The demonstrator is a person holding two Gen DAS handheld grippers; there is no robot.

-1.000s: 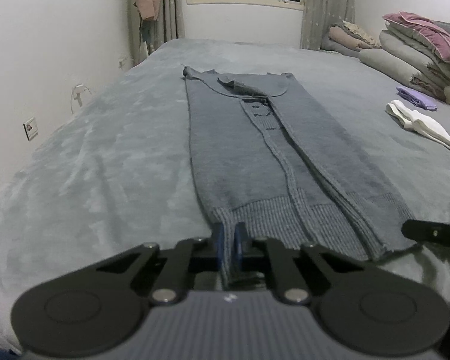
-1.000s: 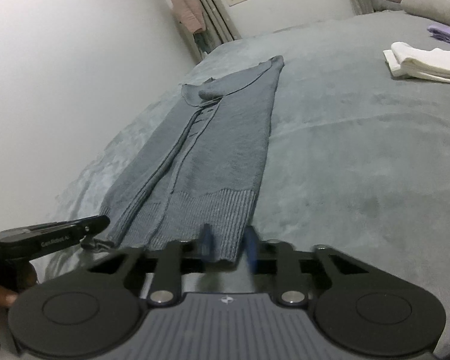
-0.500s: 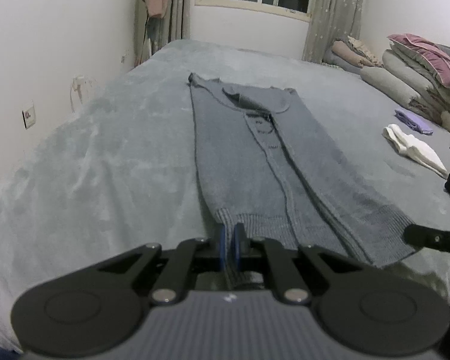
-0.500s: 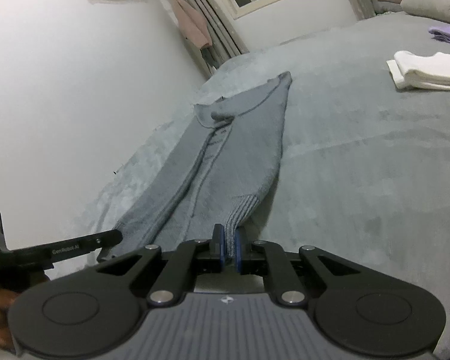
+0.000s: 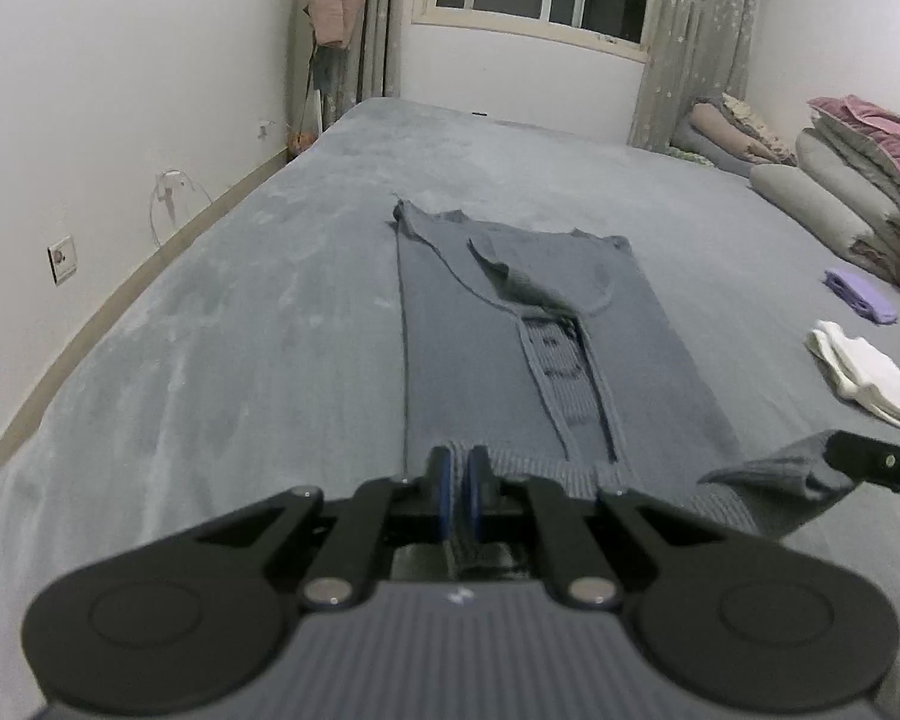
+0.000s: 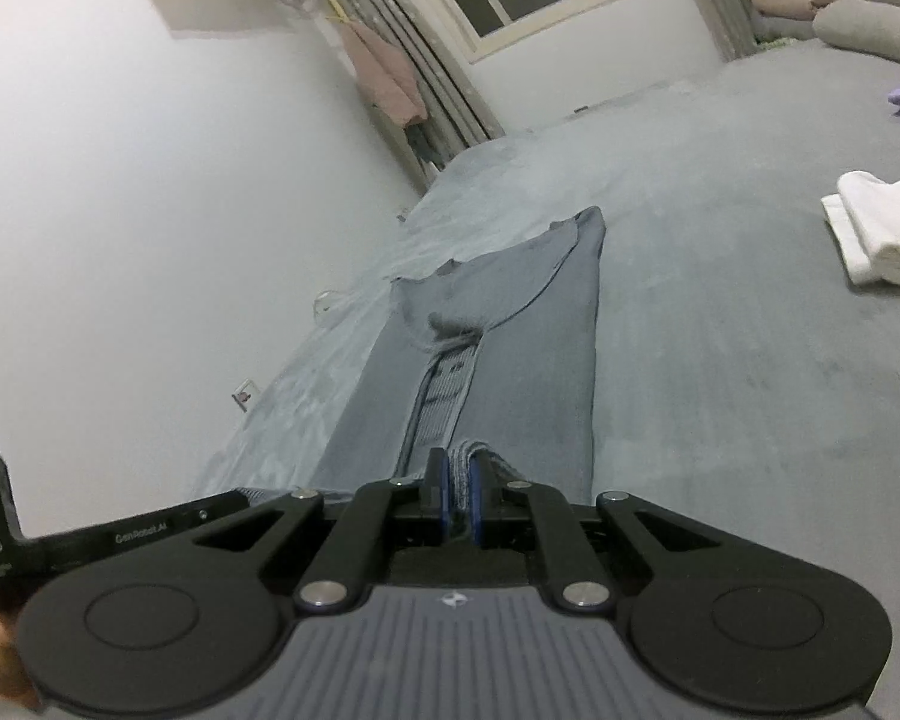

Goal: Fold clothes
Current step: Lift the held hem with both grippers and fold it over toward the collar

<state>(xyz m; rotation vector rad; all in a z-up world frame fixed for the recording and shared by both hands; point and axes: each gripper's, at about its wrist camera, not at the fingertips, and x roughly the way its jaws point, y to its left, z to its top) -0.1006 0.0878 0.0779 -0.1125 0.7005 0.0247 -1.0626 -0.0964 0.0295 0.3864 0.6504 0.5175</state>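
Grey bed holds sweater, white cloth, purple cloth beside

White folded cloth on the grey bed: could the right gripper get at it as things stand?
Probably not yet: the right gripper is shut on the grey knitted sweater's hem. The bed between it and the white folded cloth looks bare.

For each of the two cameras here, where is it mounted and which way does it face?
Left wrist: sits on the left tongs, facing up the bed along the grey sweater toward the window; the right tongs' tip shows at right.
Right wrist: sits on the right tongs, tilted, facing the sweater's collar; the left tongs and a hand show at lower left.
Shared: sweater, window, white folded cloth.
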